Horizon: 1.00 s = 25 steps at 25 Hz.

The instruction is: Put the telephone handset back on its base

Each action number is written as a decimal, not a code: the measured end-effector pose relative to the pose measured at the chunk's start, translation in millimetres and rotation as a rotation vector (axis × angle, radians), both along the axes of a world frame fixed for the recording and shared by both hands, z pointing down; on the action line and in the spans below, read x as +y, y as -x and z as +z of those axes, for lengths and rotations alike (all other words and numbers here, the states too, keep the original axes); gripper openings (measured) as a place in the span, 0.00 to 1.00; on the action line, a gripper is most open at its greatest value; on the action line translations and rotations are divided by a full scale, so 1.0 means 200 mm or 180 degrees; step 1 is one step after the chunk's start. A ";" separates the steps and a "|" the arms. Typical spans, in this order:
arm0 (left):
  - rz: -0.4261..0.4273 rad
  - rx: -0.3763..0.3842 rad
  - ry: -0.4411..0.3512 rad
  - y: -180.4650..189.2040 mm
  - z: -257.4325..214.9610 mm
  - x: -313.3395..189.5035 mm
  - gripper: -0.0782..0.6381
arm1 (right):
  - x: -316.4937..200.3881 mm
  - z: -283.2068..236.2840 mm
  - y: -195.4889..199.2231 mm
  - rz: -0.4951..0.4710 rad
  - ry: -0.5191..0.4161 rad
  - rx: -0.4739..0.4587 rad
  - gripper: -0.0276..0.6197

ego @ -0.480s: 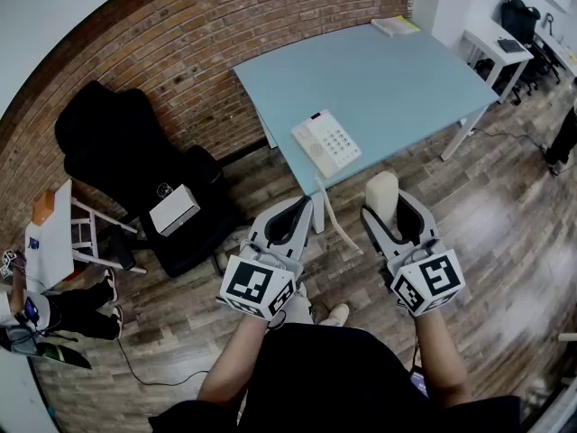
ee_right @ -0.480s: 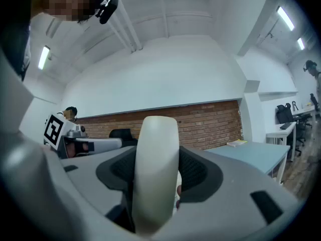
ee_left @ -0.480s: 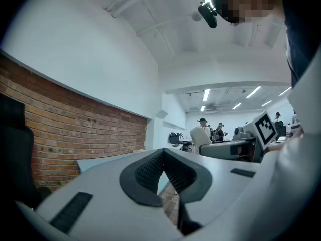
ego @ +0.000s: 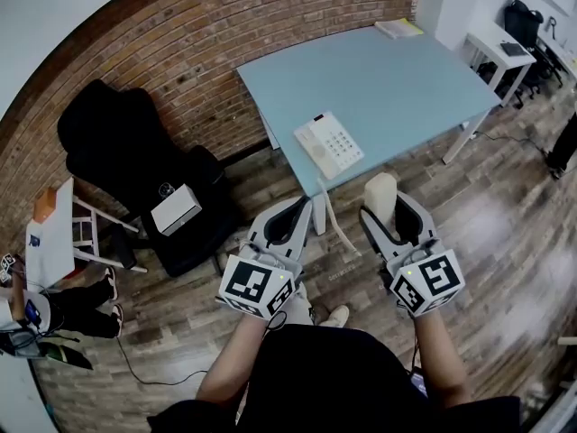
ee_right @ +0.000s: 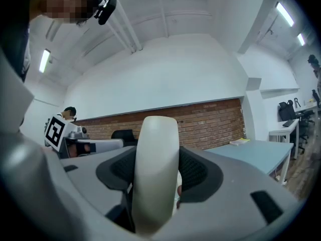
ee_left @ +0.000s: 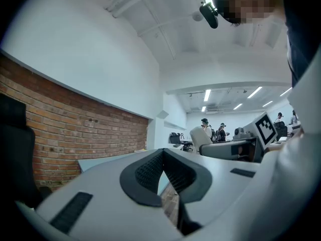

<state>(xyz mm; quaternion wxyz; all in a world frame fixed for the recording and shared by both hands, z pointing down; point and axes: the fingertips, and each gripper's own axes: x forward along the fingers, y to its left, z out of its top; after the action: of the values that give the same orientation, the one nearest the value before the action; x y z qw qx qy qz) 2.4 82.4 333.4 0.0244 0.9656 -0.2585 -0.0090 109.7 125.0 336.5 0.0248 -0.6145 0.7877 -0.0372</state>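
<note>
The cream telephone base with its keypad lies near the front edge of the light blue table. Its cream handset stands upright between the jaws of my right gripper, which is shut on it, in front of the table over the wooden floor. A coiled cord hangs from the table edge towards the handset. In the right gripper view the handset fills the gap between the black pads. My left gripper is held beside it, shut with nothing in it; its pads meet at the tip.
A black chair and a white box stand left of the table by the brick wall. A yellow book lies at the table's far corner. A white desk stands at the right, a small white table at the left.
</note>
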 end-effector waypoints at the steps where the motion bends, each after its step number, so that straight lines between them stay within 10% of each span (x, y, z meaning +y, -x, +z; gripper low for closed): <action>1: -0.0002 -0.0003 0.0001 0.00 0.00 0.00 0.12 | 0.00 0.00 0.00 -0.0008 -0.0005 -0.0007 0.42; 25: -0.0110 -0.0037 0.0081 -0.02 0.06 -0.06 0.12 | -0.10 0.05 -0.03 -0.0140 0.0046 -0.0111 0.42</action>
<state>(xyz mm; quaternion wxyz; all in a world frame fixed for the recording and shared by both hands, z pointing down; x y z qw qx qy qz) 6.8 71.1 346.1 0.0351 0.9607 -0.2754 -0.0005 115.7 106.0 346.5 0.0333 -0.5964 0.8001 -0.0542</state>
